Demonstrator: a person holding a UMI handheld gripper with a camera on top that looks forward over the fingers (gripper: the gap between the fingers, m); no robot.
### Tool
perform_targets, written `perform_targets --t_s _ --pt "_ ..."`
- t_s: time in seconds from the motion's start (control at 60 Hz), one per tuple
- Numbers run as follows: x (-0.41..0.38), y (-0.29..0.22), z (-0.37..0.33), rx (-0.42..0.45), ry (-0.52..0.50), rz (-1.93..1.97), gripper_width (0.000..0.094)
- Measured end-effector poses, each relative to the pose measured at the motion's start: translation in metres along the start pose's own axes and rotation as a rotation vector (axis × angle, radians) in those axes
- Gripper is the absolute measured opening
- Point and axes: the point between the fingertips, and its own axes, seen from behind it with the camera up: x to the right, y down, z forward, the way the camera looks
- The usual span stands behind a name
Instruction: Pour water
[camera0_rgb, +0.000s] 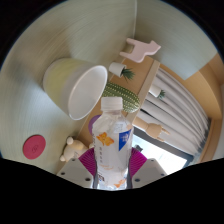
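Observation:
My gripper (111, 172) is shut on a clear plastic water bottle (112, 140) with a white cap and a blue and orange label; both pink pads (88, 161) press its sides. The bottle's capped top points ahead toward a pale yellow-white cup (76, 86), which appears tipped in the tilted view with its open mouth facing the bottle. The cap sits just below the cup's rim, apart from it.
A green spiky cactus-like ball (121, 93) sits beside the cup on a wooden shelf (146, 75). A pink disc (35, 146) and a small beige figure (70, 149) lie on the pale surface. A white curtain (180, 110) hangs beyond.

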Motion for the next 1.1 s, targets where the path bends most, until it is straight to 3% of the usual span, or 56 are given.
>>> perform_targets --t_s 0.117,0.317,0.483,0.833,1.0,1.1 --pt "0.032 0.007 -0.016 0.015 -0.036 0.449 0.0385" --pt "0.091 0.041 -0.048 0.054 -0.006 1.323 0.0391" --pt "0.068 0.069 -0.057 0.036 -0.006 1.813 0.0391" --pt "-0.062 0.060 -0.028 -0.055 -0.084 2.044 0.0391" --pt "-0.102 0.048 -0.019 -0.058 -0.119 2.071 0.0391" --pt "-0.100 0.050 -0.018 -0.029 -0.079 2.079 0.0404"
